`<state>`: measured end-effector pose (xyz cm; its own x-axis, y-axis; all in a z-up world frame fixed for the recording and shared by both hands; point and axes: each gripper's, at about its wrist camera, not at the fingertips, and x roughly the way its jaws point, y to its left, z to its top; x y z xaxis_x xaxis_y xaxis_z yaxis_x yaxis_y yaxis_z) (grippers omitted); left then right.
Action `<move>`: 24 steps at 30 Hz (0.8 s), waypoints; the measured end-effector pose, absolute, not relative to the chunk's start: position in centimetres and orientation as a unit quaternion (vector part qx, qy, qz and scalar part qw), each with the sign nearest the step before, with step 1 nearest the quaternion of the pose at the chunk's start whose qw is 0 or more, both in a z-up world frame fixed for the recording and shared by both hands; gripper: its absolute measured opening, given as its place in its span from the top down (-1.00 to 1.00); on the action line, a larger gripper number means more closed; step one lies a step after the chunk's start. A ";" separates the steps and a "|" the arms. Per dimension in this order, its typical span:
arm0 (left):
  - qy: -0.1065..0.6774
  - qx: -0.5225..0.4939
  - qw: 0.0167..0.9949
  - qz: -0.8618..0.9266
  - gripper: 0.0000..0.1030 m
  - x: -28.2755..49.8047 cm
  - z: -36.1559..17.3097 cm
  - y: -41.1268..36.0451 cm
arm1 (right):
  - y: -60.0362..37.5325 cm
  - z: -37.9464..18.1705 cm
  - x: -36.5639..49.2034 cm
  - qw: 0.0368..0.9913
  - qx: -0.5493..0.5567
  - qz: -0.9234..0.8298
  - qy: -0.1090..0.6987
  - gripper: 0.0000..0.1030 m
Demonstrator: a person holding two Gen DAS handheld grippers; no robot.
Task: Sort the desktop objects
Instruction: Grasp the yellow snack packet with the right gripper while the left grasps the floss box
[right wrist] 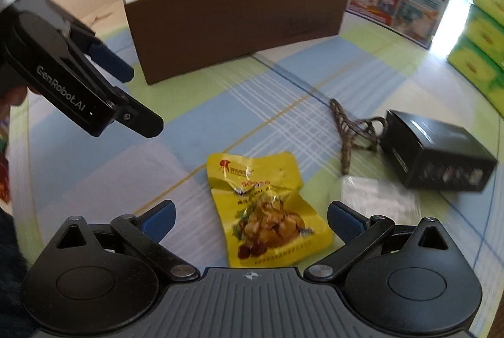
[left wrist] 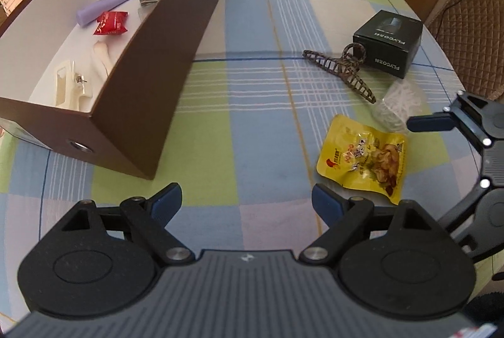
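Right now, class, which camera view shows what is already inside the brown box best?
The left wrist view. It looks down into the brown box and shows a purple case, a red packet and white items on its floor. The right wrist view shows only the outer wall and white inner rim; the contents are hidden.

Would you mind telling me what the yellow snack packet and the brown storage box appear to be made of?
The yellow snack packet looks like glossy plastic film: it is crinkled and catches glare. The brown storage box seems to be matte cardboard or paperboard: thin, flat, sharp-edged walls, white inside; it could be coated board.
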<state>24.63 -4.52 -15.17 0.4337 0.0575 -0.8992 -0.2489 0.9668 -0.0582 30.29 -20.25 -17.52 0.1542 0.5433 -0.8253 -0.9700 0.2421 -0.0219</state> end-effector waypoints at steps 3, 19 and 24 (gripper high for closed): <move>0.528 -0.091 0.840 0.089 -0.69 25.0 -15.5 -4.6 | -19.4 -18.6 30.7 0.692 -0.306 0.544 0.363 -0.79; 0.538 -0.078 0.837 0.066 -0.69 26.1 -16.1 -5.5 | -22.8 -18.2 29.6 0.708 -0.284 0.500 0.411 -0.13; 0.535 -0.064 0.842 0.030 -0.69 26.9 -16.4 -6.9 | -26.2 -17.6 30.0 0.733 -0.261 0.450 0.437 -0.11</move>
